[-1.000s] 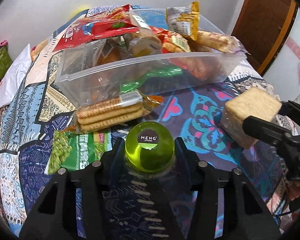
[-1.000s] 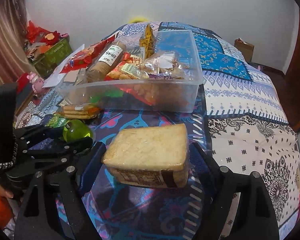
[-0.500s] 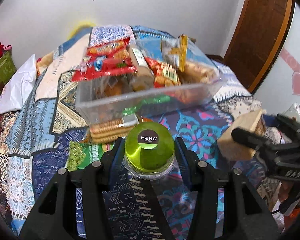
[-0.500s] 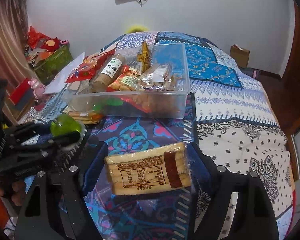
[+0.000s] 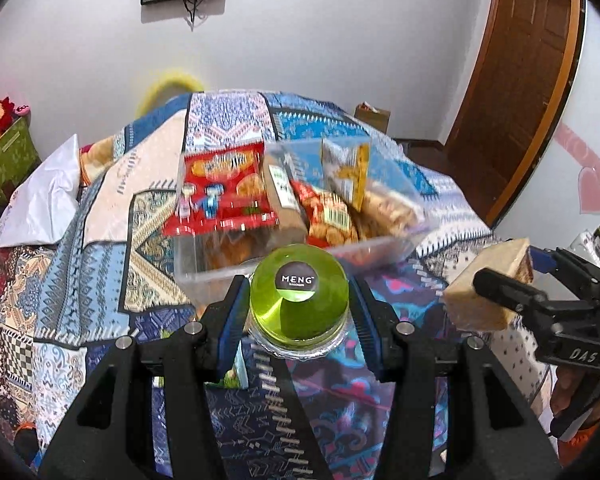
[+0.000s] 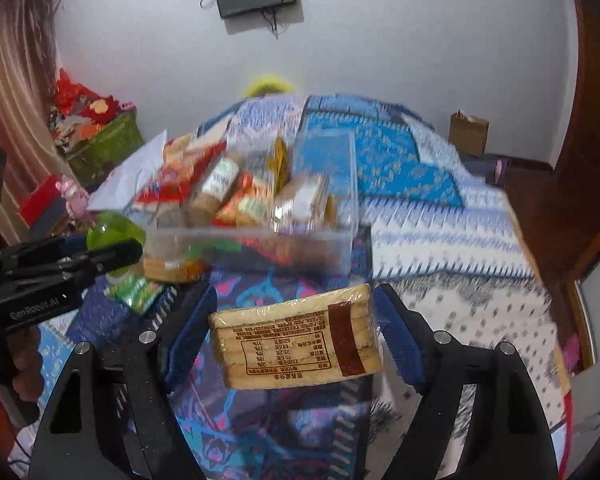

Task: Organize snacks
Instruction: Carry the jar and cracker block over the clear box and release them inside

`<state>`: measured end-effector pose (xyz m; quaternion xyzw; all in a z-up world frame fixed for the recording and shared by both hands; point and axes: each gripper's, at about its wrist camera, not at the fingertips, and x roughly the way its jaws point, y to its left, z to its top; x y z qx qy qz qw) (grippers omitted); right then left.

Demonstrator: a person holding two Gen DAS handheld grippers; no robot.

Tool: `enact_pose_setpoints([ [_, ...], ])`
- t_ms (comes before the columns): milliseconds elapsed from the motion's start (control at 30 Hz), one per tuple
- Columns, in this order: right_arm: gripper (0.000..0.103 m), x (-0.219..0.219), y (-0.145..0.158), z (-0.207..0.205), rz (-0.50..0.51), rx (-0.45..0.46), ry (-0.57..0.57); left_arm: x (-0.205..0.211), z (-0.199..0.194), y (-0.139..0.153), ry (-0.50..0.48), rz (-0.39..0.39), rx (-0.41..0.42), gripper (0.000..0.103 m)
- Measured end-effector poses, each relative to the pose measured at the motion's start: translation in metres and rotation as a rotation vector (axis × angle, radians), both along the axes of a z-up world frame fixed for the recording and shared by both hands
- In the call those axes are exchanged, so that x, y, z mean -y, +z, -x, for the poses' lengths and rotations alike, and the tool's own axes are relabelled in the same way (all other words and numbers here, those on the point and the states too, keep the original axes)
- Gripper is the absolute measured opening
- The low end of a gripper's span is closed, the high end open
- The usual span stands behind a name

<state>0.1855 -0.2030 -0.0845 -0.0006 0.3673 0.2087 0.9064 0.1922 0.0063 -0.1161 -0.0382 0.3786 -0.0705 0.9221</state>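
A clear plastic bin (image 5: pixel 204 270) (image 6: pixel 260 246) full of snack packs stands on the patterned bedspread. My left gripper (image 5: pixel 298 284) is shut on a green jelly cup (image 5: pixel 300 312) with a dark round label, held in the air in front of the bin. In the right wrist view that left gripper (image 6: pixel 112 248) and the jelly cup (image 6: pixel 114 232) show at the left. My right gripper (image 6: pixel 296 296) is shut on a wrapped biscuit pack (image 6: pixel 296 340), label side towards the camera. From the left wrist view the right gripper (image 5: pixel 500 280) and the biscuit pack (image 5: pixel 476 308) hang at the right.
A pack of round biscuits (image 6: pixel 172 268) and a green snack pack (image 6: pixel 136 290) lie on the bedspread by the bin's near left corner. A white pillow (image 5: pixel 44 200) lies at the left, a green box (image 6: pixel 104 148) beyond it. A wooden door (image 5: pixel 512 80) stands at the right.
Both grippers have risen with their snacks, so the bin now sits lower and farther off. The biscuit pack has tipped, turning its label side towards the camera.
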Motion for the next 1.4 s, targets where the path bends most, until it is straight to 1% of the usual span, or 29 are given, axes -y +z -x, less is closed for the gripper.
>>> enact_pose_setpoints([
  [167, 0.078, -0.002, 0.022, -0.013, -0.028, 0.057, -0.012, -0.001, -0.009, 0.017, 0.009, 0.003, 0.041, 0.050],
  [267, 0.078, -0.007, 0.029, -0.024, -0.047, 0.077, -0.017, -0.003, -0.018, 0.027, 0.010, 0.007, 0.062, 0.050],
  [433, 0.078, -0.020, 0.036, -0.044, -0.060, 0.107, -0.014, -0.010, -0.037, 0.034, 0.035, -0.006, 0.078, 0.050],
  [600, 0.078, -0.035, 0.028, -0.066, -0.064, 0.081, 0.006, -0.019, -0.062, 0.028, 0.066, -0.018, 0.069, 0.050],
  [700, 0.078, -0.043, 0.018, -0.080, -0.065, 0.051, 0.013, -0.024, -0.075, 0.021, 0.083, -0.032, 0.058, 0.050],
  [800, 0.078, -0.052, 0.009, -0.090, -0.056, 0.029, 0.019, -0.030, -0.086, 0.013, 0.097, -0.025, 0.043, 0.050],
  [933, 0.078, -0.062, 0.002, -0.099, -0.035, 0.035, 0.024, -0.032, -0.097, 0.005, 0.098, -0.030, 0.023, 0.050],
  [1100, 0.078, -0.059, 0.001, -0.110, -0.012, 0.042, 0.008, -0.027, -0.107, 0.001, 0.089, -0.028, 0.016, 0.050],
  [1167, 0.078, -0.056, -0.002, -0.116, -0.004, 0.029, 0.000, -0.023, -0.111, 0.000, 0.081, -0.020, 0.009, 0.050],
  [1300, 0.079, -0.049, -0.006, -0.123, -0.036, -0.029, 0.005, -0.014, -0.117, -0.003, 0.070, -0.032, 0.001, 0.050],
  [1400, 0.080, -0.047, -0.006, -0.120, -0.038, -0.033, 0.013, -0.008, -0.121, -0.005, 0.060, -0.039, 0.000, 0.050],
])
